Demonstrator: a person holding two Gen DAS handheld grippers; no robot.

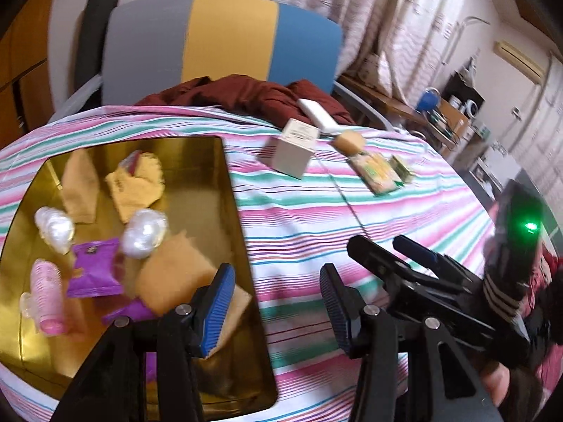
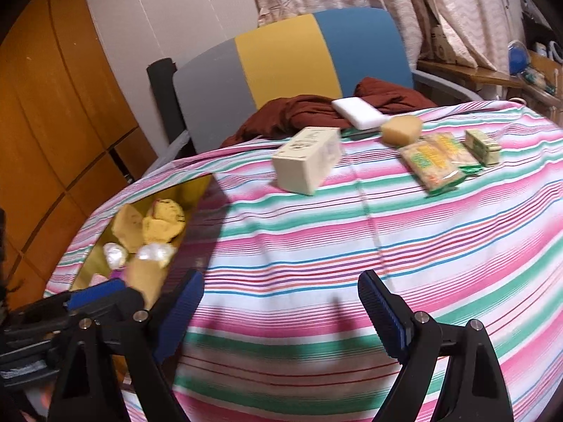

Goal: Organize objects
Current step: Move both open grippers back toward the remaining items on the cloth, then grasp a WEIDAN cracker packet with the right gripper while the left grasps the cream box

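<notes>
Left wrist view: the left gripper (image 1: 278,302) hangs over the right edge of a gold tin (image 1: 232,211) sunk into a table covered by a pink, green and white striped cloth (image 1: 404,218). Its jaws stand apart with nothing between them; the left blue pad overlaps the tin's contents in the picture, the right one is over the cloth. In the tin lie tan sponges (image 1: 172,274), a yellow cloth (image 1: 137,186), two pearly white wrapped items (image 1: 144,234), a purple packet (image 1: 93,270) and a pink hair roller (image 1: 47,295). Farther along the cloth sit a cream box (image 1: 293,153), a white bar (image 1: 318,112), a small tan sponge (image 1: 348,140) and green-and-yellow packets (image 1: 378,172). A maroon garment (image 1: 246,96) lies at the far edge, in front of a chair with a grey, yellow and blue back (image 1: 228,42). Curtains (image 1: 352,7) hang behind. At right the right gripper (image 1: 380,246) shows a green light.

Right wrist view: the right gripper (image 2: 281,309) is held wide open and empty above bare striped cloth (image 2: 387,232). The tin (image 2: 197,190) lies at left with the left gripper (image 2: 98,292) beside it. The cream box (image 2: 306,161), white bar (image 2: 359,110), sponge (image 2: 401,128) and packets (image 2: 436,161) rest ahead, well apart from the jaws. Orange wooden panels (image 2: 52,123) line the left wall.
</notes>
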